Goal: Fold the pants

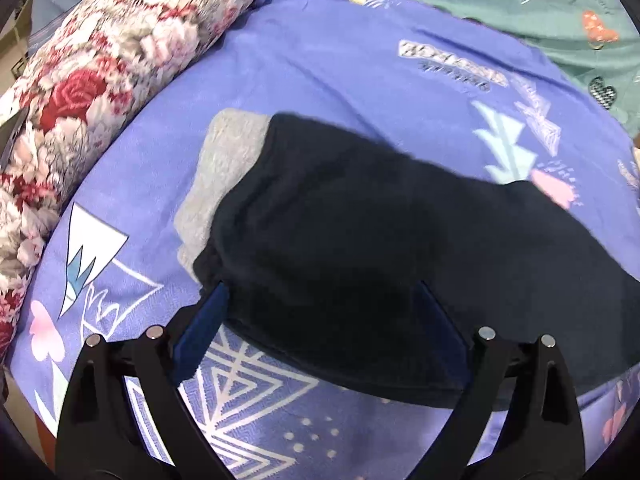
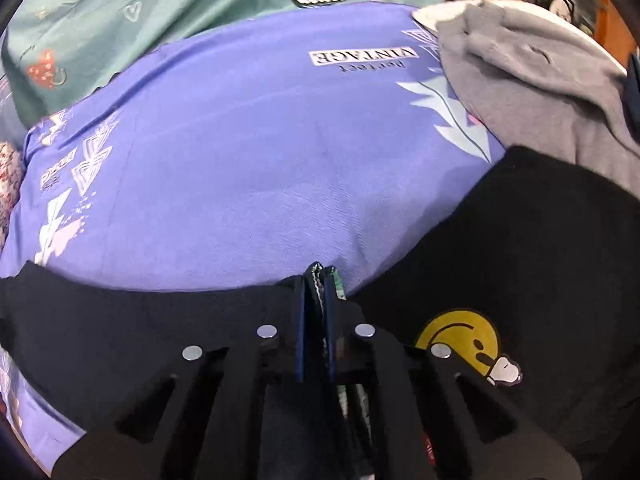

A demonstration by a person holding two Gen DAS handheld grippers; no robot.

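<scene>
Dark navy pants [image 1: 340,240] lie across the purple printed bedsheet [image 1: 320,80], partly over a folded grey garment [image 1: 224,176]. My left gripper [image 1: 320,292] is open, its blue-padded fingers straddling the near edge of the pants without pinching them. In the right wrist view my right gripper [image 2: 318,280] is shut on the edge of the dark pants [image 2: 140,320], with a bit of patterned lining showing between the pads. The pants stretch away to the left of it.
A red and white floral blanket [image 1: 100,60] lies rolled at the left. A teal sheet [image 2: 160,8] covers the far side. A black garment with a yellow smiley print [image 2: 540,260] and a grey sweatshirt [image 2: 540,80] lie at the right.
</scene>
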